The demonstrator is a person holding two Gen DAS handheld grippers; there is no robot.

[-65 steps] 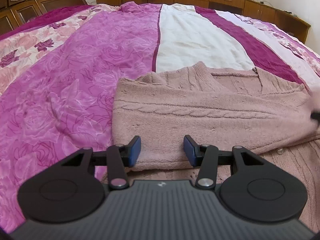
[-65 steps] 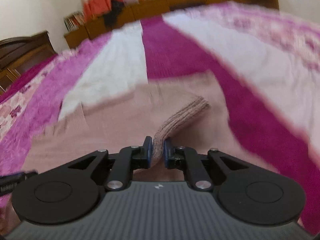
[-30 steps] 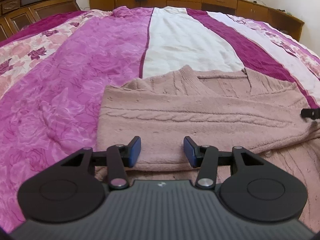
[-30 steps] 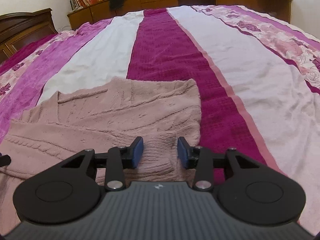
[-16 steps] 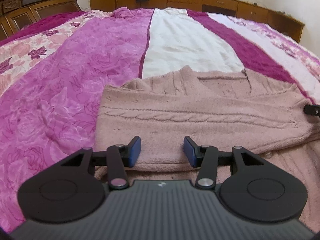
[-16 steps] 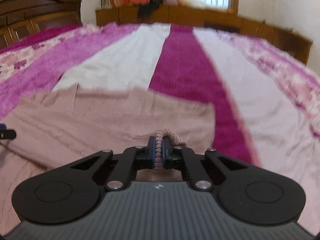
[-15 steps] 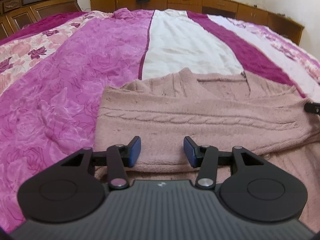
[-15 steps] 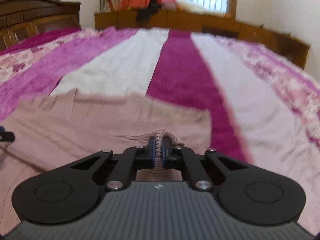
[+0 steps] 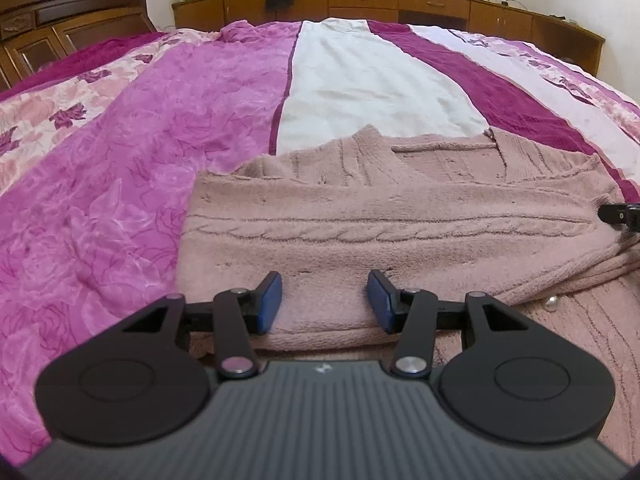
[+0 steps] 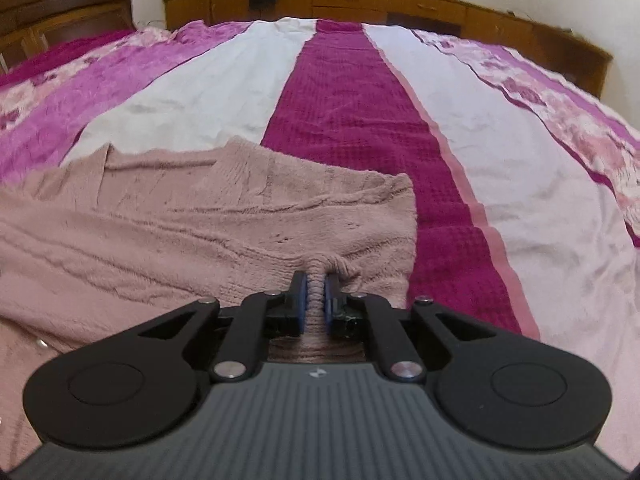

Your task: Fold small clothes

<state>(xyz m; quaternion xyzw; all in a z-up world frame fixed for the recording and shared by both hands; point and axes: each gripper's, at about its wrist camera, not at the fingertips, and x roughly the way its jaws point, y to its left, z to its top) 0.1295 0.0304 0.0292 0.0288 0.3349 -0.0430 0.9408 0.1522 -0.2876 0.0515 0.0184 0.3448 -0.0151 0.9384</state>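
Note:
A dusty-pink knitted cardigan (image 9: pixel 384 216) lies on the bed with a sleeve folded across its chest; it also shows in the right wrist view (image 10: pixel 192 224). My left gripper (image 9: pixel 324 300) is open, its blue pads either side of the folded sleeve's near edge, holding nothing. My right gripper (image 10: pixel 315 300) is shut on a pinched ridge of the cardigan's ribbed cuff near its right edge. The tip of the right gripper shows at the far right of the left wrist view (image 9: pixel 620 214).
The bed is covered by a striped bedspread (image 9: pixel 168 120) in magenta, white and floral pink (image 10: pixel 500 128). A wooden headboard (image 9: pixel 60 12) stands at the left and low wooden cabinets (image 9: pixel 400 0) with clothes and toys run along the far wall.
My right gripper, open a second ago after laying the sleeve down, has shut on the cardigan's cuff and holds it. My left gripper has stayed open in nearly the same place.

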